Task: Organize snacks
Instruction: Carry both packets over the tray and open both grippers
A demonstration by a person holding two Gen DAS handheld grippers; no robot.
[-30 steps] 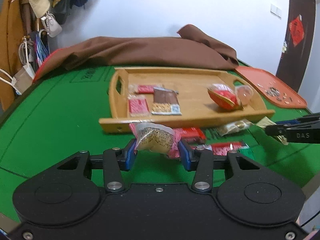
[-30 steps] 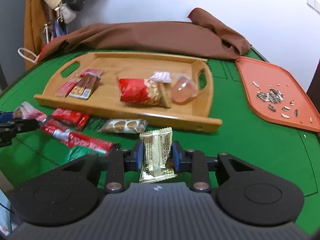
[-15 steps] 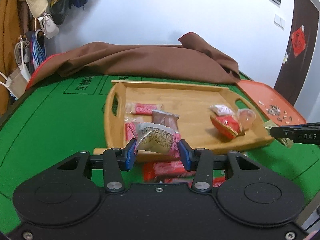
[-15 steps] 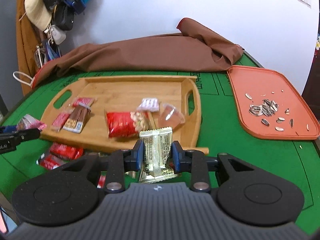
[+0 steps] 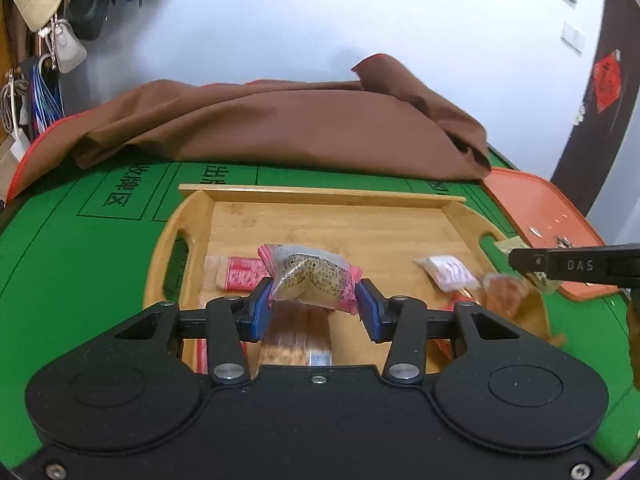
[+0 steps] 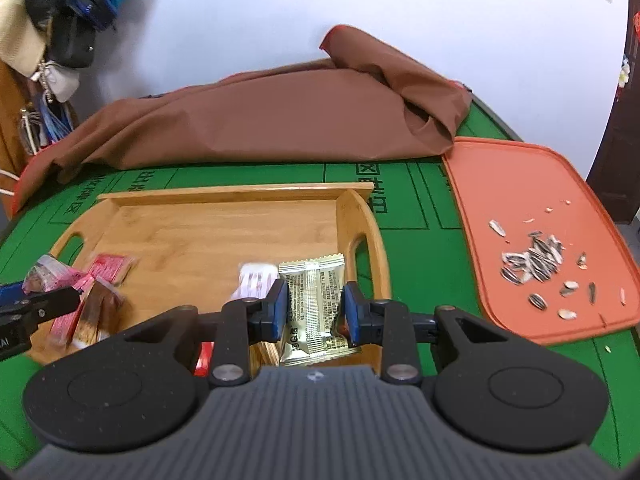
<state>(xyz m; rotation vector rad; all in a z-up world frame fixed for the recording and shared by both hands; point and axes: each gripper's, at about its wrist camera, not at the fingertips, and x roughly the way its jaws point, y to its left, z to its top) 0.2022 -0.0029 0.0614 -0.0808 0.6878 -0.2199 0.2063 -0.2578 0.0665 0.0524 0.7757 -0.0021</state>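
Two grippers: the left gripper [image 5: 314,304] and the right gripper [image 6: 311,306]. Each holds one packet: a pink packet [image 5: 310,276] mid-frame and a gold packet [image 6: 314,304] mid-frame. One wooden tray [image 6: 224,194], one orange tray [image 6: 520,176] at right, one brown cloth [image 6: 280,120] across the top. Sunflower seeds [image 6: 536,260]: too many to count.

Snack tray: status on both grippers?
Left gripper shut on pink packet. Right gripper shut on gold packet. Both over wooden tray. Nothing in the way.
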